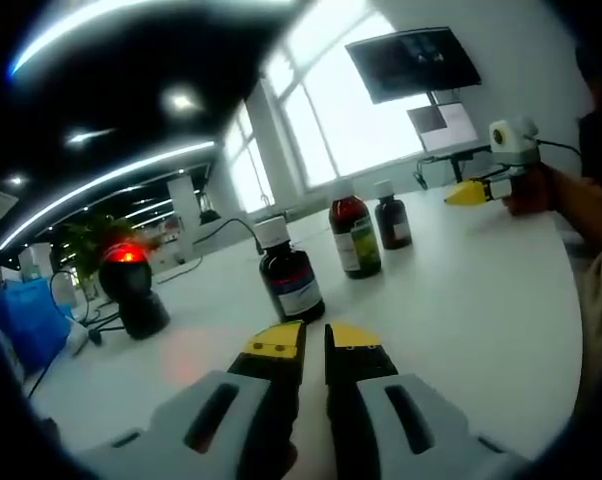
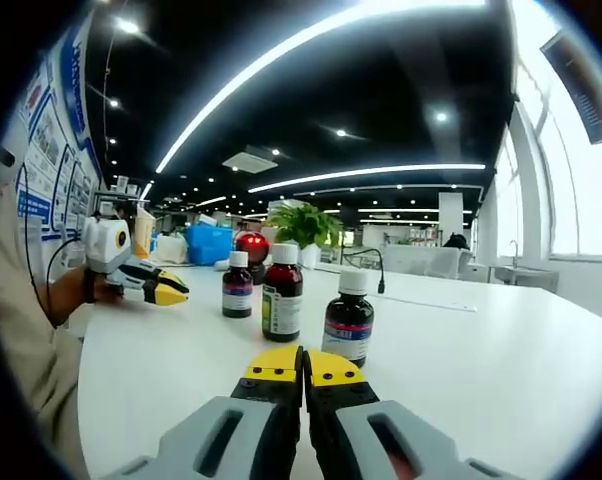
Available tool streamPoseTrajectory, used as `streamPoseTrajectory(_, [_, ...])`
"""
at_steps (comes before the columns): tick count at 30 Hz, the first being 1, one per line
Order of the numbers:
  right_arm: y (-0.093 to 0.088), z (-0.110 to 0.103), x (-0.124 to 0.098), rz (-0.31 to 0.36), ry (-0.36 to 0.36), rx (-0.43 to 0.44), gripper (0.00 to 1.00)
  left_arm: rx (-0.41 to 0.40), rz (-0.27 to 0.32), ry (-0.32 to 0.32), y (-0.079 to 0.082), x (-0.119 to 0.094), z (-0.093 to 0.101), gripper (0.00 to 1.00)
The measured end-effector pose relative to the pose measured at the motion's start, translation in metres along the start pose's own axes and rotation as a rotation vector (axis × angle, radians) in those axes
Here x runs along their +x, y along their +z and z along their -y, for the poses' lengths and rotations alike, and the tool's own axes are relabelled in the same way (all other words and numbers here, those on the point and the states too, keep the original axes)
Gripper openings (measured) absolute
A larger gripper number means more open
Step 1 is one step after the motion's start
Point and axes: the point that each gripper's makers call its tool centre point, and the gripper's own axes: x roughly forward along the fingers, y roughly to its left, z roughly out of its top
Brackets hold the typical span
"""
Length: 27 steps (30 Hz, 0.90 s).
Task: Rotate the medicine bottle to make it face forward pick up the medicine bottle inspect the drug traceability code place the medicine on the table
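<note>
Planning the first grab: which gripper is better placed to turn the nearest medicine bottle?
Probably left. The left gripper, jaws shut, has a medicine bottle just past its tips, label angled aside. The right gripper, also shut, faces another bottle whose label already faces it.

We hold the left gripper [image 1: 315, 340] and the right gripper [image 2: 302, 365] low and level, each with jaws closed on nothing, yellow tips nearly touching.
</note>
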Motion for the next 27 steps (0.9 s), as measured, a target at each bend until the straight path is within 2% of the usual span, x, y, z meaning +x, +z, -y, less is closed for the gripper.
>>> streamPoseTrajectory(4, [0.000,0.002,0.000,0.003,-0.006,0.002,0.00,-0.030,0.001,-0.012,0.000,0.000,0.001,0.00])
streamPoseTrajectory(13, [-0.003,0.005,0.000,-0.012,-0.019,-0.023,0.00,0.003,-0.007,-0.009,-0.001,0.000,0.003,0.00])
streamPoseTrajectory(17, [-0.003,0.010,0.000,-0.007,-0.032,0.008,0.00,-0.004,-0.007,-0.029,-0.002,0.001,0.006,0.00])
streamPoseTrajectory(23, [-0.003,0.013,0.000,-0.004,-0.036,0.039,0.00,0.005,-0.008,-0.018,-0.001,0.000,0.005,0.00])
streamPoseTrajectory(27, [-0.004,0.010,0.000,-0.013,-0.033,0.010,0.00,-0.003,-0.028,-0.017,-0.005,0.003,0.003,0.00])
